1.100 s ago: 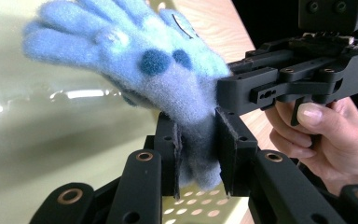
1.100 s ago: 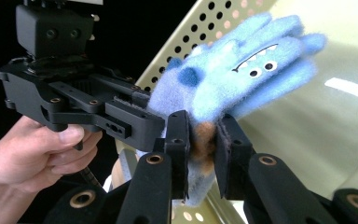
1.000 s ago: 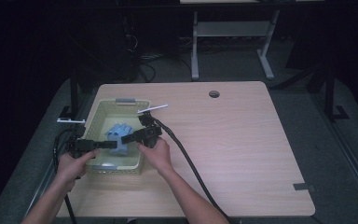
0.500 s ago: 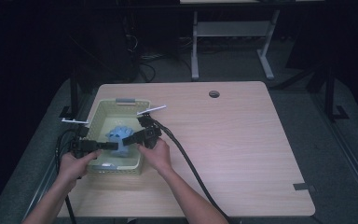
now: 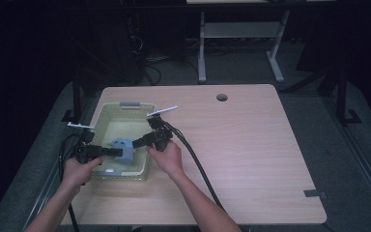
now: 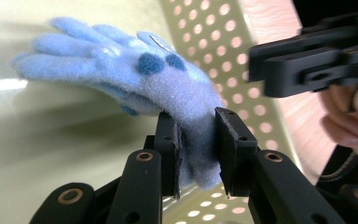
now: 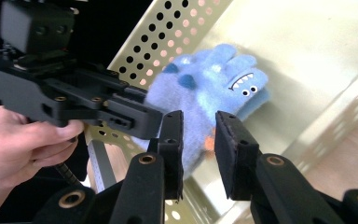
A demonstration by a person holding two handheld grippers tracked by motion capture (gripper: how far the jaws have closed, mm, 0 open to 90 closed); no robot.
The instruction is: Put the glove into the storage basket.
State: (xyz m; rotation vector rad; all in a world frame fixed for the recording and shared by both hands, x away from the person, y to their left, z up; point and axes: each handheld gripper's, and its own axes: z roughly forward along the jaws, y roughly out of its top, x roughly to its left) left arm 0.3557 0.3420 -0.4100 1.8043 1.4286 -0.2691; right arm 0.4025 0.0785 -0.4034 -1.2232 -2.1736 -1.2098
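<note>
A fuzzy blue glove (image 5: 122,145) with dark blue spots and a monster face hangs over the near part of a pale green perforated basket (image 5: 100,117). My left gripper (image 5: 116,152) comes in from the left and is shut on the glove's cuff (image 6: 198,154), whose fingers (image 6: 74,51) stick out to the left. From the right, my right gripper (image 5: 136,142) reaches in, its jaws open and its tips just short of the glove (image 7: 214,84). In the right gripper view the left gripper (image 7: 142,116) crosses in front of the basket wall (image 7: 168,37).
The basket stands at the left of a wooden table (image 5: 251,145), near its left edge. A round cable hole (image 5: 221,97) lies at the back and a tape strip (image 5: 314,194) at the front right. A black cable (image 5: 198,169) trails from the right gripper across the table.
The glove has shifted slightly toward the basket's near wall along with the left gripper. Both hands have stayed almost where they were.
</note>
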